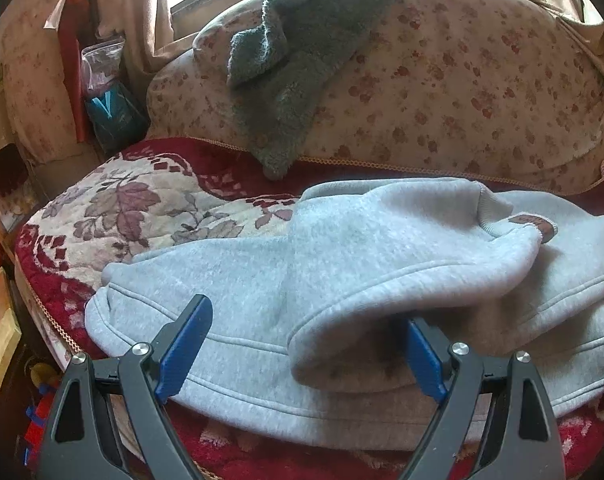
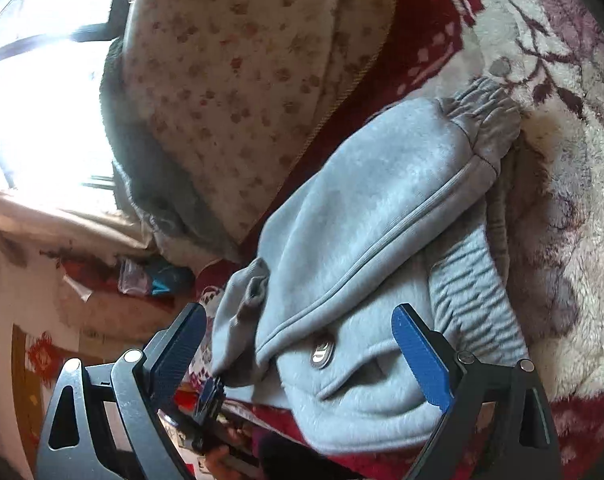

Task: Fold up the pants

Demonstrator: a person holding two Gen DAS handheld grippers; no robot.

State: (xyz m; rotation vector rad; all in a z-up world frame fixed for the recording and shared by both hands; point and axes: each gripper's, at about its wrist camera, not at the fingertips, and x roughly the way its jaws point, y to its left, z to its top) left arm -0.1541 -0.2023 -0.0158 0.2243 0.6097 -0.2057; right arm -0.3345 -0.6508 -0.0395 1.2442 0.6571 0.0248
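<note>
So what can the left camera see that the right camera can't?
Only the left view shows the brown patch on the pants and the whole gray blanket on the cushion. Only the right view shows the gathered waistband and a metal button. Both show the gray pants on the red flowered cover, with each hand-held gripper open.

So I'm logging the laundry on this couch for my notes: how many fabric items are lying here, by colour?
Light grey: 1, the pants, folded over on the seat
Dark grey: 1, the fuzzy garment draped over the sofa back
Red and cream floral: 1, the seat blanket
Total: 3
</note>
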